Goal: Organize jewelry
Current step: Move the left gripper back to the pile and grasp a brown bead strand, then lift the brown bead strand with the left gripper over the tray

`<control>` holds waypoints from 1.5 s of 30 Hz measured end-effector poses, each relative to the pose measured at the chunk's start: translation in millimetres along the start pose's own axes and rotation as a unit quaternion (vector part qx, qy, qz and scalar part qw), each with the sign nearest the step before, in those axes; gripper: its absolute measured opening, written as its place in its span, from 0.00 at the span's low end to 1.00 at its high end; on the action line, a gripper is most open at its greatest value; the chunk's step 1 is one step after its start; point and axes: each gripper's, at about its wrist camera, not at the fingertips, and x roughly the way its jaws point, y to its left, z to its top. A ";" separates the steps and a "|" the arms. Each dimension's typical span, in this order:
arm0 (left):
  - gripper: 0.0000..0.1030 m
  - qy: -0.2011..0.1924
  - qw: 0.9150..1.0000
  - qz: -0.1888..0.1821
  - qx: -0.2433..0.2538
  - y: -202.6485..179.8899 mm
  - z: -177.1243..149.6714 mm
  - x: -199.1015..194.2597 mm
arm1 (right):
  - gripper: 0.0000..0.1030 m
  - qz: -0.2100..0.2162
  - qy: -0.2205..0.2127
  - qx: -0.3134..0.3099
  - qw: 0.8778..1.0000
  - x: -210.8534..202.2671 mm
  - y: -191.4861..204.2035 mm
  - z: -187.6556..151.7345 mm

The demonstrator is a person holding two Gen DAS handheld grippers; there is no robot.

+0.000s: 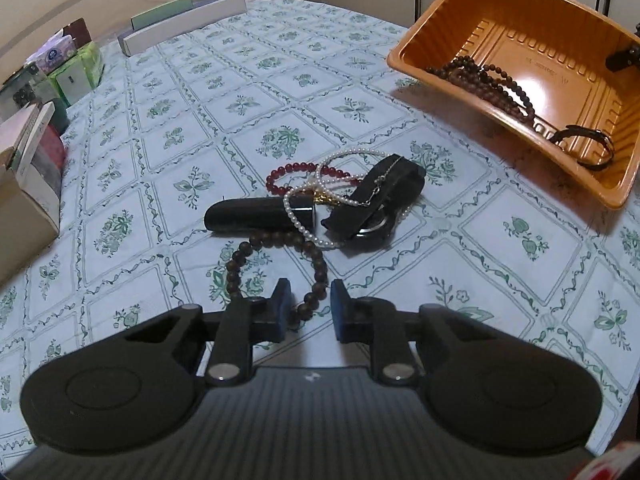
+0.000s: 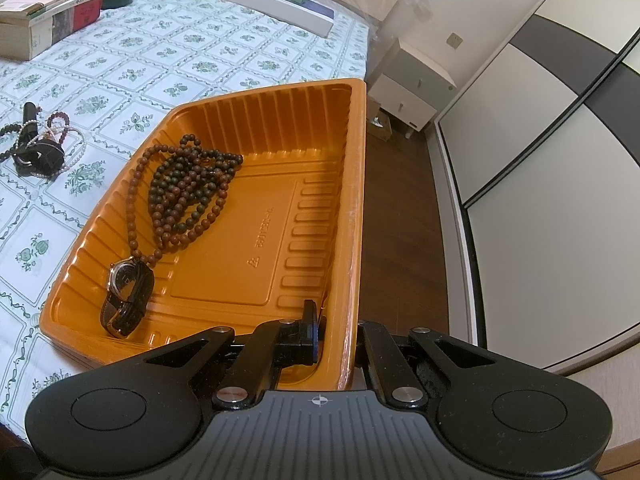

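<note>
Floral tablecloth [image 1: 360, 80] under a dark wooden-bead bracelet [image 1: 276, 264], looped between the narrow-set left hand-held gripper [image 1: 311, 308].

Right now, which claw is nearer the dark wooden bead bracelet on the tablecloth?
Left. The left claw straddles the bead bracelet; the right claw grips the orange tray rim, away from it.

- The left gripper [image 1: 310, 306] points steeply down over the tablecloth, jaws narrowly parted, its blue pads [image 1: 285, 304] standing either side of a strand of brown beads without pressing on it.
- The right gripper [image 2: 338, 332] also tilts downward, its jaws clamped on the near right rim of the orange tray.
</note>
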 end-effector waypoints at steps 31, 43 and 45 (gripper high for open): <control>0.06 -0.058 0.996 -0.042 -0.044 -1.7 68.5 -59.6 | 0.03 0.001 -0.001 0.001 1.000 0.7 -1.0 -0.8; 0.06 -0.082 0.991 -0.104 -0.009 -67.3 116.9 -49.7 | 0.03 0.002 -0.001 0.002 1.000 1.5 -0.4 -1.6; 0.06 -0.085 0.990 -0.113 -0.004 -77.9 125.0 -46.5 | 0.03 0.002 -0.001 0.003 1.000 1.8 0.1 -1.8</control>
